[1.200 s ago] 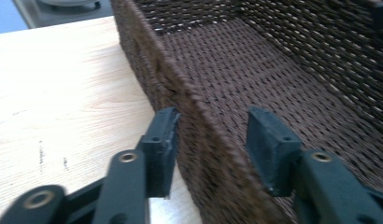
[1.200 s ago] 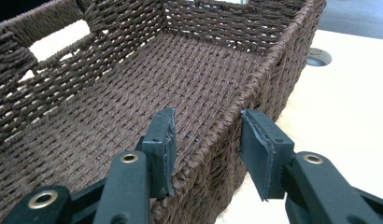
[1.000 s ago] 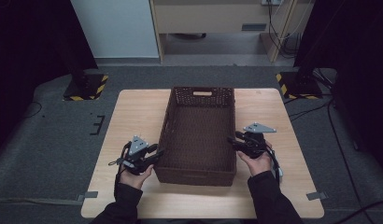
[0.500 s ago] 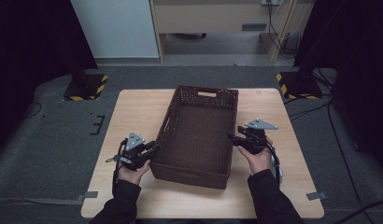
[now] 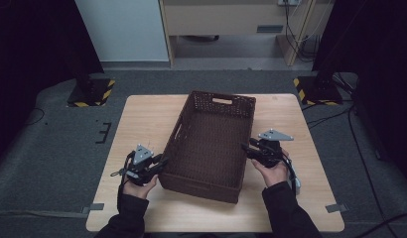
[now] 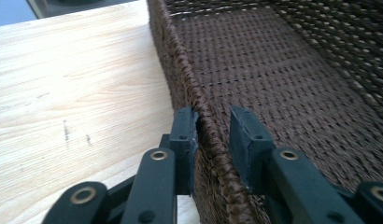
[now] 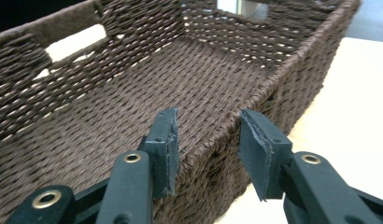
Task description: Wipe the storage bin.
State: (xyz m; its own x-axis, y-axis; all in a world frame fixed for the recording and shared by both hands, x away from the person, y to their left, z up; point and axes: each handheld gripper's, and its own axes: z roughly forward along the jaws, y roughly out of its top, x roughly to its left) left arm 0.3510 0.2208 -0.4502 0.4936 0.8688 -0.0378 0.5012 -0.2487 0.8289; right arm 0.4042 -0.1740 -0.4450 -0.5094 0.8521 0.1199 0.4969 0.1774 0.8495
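Dark brown woven rectangular basket skewed mid-bench. Left gripper just closed onto left rim. Right gripper narrowing, straddling right rim, unclamped. Risk: one-sided lift twists basket, rim slips.

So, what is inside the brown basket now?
Nothing lies inside the basket: its woven floor is bare. The strip of floor right behind the near wall is hidden from the high view.

Lab or test studio, not home. Bare light-wood tabletop on grey carpet. Black curtains on both sides. Yellow-black hazard-striped stand bases flank table. Loose cables across floor, tape marks at table corners. Pale wooden cabinet and light panel behind.
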